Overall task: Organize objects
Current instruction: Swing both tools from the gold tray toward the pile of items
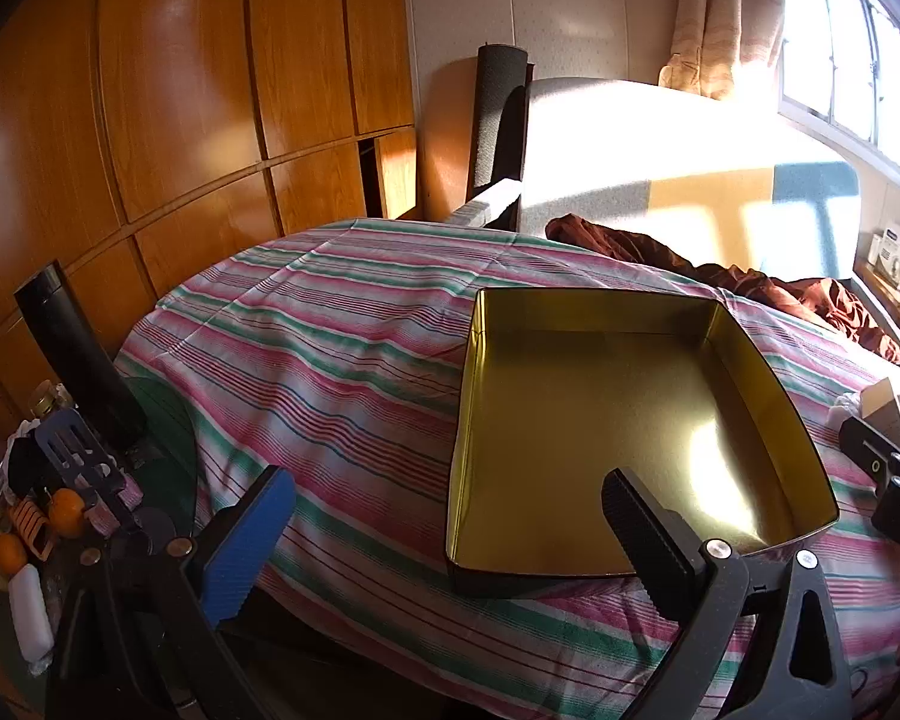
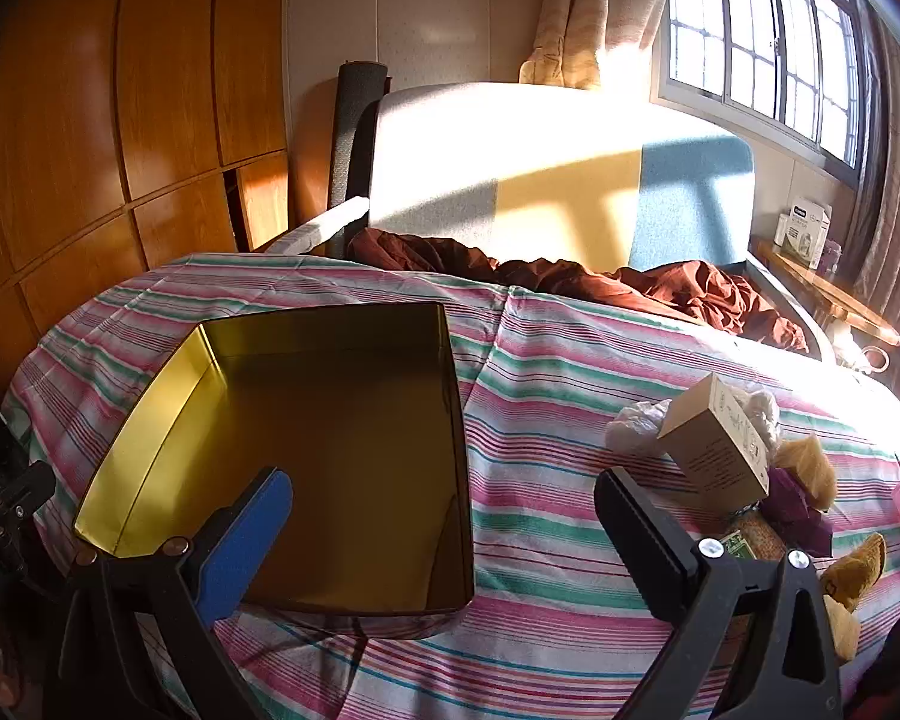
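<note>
Right wrist view, one empty gold tin (image 2: pixel 330 450), one cardboard box (image 2: pixel 720 450), both grippers' jaws released, nothing between them.

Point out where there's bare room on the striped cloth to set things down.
The tin is empty inside. Bare cloth lies between the tin and the wardrobe side, and more between the tin and the box. It is crowded around the box, with bags and soft items by the right edge.
</note>
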`<action>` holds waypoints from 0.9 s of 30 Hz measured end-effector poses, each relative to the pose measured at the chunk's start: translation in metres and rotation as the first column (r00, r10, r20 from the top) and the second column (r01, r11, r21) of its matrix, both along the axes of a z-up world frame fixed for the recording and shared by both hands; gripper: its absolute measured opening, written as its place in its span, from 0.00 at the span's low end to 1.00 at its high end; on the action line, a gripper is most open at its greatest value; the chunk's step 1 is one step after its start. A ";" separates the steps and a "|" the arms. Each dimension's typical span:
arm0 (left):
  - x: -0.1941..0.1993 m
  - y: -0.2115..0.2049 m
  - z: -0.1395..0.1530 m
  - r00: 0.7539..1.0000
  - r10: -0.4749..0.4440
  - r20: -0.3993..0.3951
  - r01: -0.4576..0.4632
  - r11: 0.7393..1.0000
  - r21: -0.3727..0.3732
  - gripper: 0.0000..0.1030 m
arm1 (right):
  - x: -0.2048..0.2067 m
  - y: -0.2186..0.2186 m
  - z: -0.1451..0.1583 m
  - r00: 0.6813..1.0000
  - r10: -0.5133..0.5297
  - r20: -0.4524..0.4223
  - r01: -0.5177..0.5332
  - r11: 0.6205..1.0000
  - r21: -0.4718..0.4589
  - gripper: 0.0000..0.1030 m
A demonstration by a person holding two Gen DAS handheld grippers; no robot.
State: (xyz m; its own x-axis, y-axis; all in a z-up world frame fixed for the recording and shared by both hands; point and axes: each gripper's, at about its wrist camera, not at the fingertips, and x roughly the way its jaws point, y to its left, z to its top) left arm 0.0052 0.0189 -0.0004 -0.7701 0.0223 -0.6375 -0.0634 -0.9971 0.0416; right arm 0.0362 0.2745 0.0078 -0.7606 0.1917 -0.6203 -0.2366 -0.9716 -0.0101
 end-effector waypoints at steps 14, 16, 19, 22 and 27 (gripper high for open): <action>0.002 0.028 -0.016 0.974 -0.217 0.069 0.210 0.973 0.091 1.00 | 0.019 0.063 0.003 0.989 -0.147 0.010 0.147 0.989 -0.018 1.00; 0.001 0.030 -0.017 0.967 -0.239 0.084 0.229 0.966 0.117 1.00 | 0.023 0.073 0.004 0.986 -0.167 0.009 0.167 0.986 -0.012 1.00; 0.000 0.036 -0.019 0.962 -0.257 0.095 0.243 0.961 0.132 1.00 | 0.028 0.085 0.004 0.981 -0.194 0.012 0.194 0.981 -0.009 1.00; 0.002 0.040 -0.021 0.957 -0.273 0.096 0.260 0.957 0.127 1.00 | 0.035 0.102 0.005 0.976 -0.218 0.018 0.218 0.975 -0.026 1.00; 0.001 0.048 -0.022 0.941 -0.319 0.110 0.301 0.942 0.148 1.00 | 0.050 0.137 0.010 0.958 -0.287 0.018 0.287 0.957 -0.033 1.00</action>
State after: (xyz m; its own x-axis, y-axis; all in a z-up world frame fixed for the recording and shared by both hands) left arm 0.0060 0.0669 -0.0225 -0.6220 0.3340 -0.7082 -0.3666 -0.9234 -0.1136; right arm 0.0865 0.4112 0.0176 -0.6685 0.3789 -0.6399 -0.5054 -0.8627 0.0172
